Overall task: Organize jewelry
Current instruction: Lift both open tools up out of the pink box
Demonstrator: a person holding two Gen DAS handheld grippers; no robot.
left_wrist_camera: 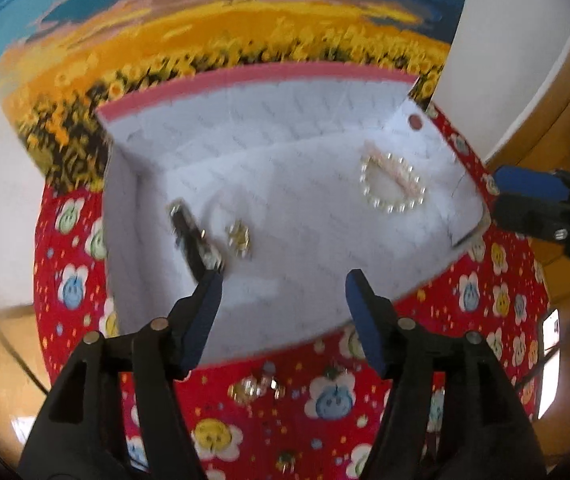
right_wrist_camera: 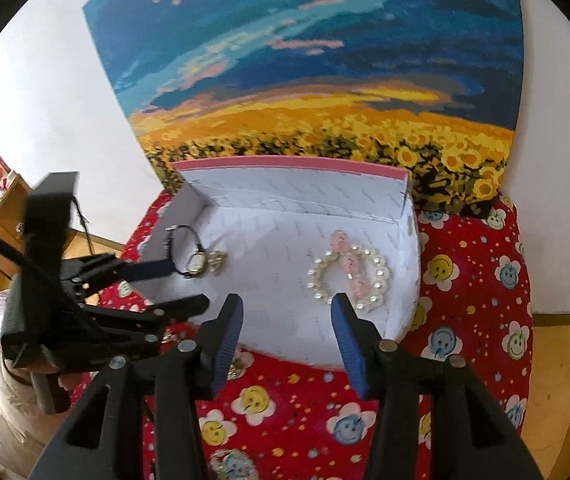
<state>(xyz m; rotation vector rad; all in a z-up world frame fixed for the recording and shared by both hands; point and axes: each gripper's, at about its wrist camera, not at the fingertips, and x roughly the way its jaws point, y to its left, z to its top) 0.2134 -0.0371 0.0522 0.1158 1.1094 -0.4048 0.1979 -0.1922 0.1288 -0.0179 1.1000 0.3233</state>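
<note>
The white box [right_wrist_camera: 285,320] on the red cloth [right_wrist_camera: 481,280] holds a pearl bracelet [right_wrist_camera: 381,276] and a watch [right_wrist_camera: 196,260], and both the left gripper [left_wrist_camera: 283,282] and right gripper [right_wrist_camera: 287,306] are wide apart, holding nothing.

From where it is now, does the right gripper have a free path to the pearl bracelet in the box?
Probably yes. The right gripper is open and the pearl bracelet lies uncovered in the open white box, just beyond its jaws; the left gripper works the box's far side.
</note>
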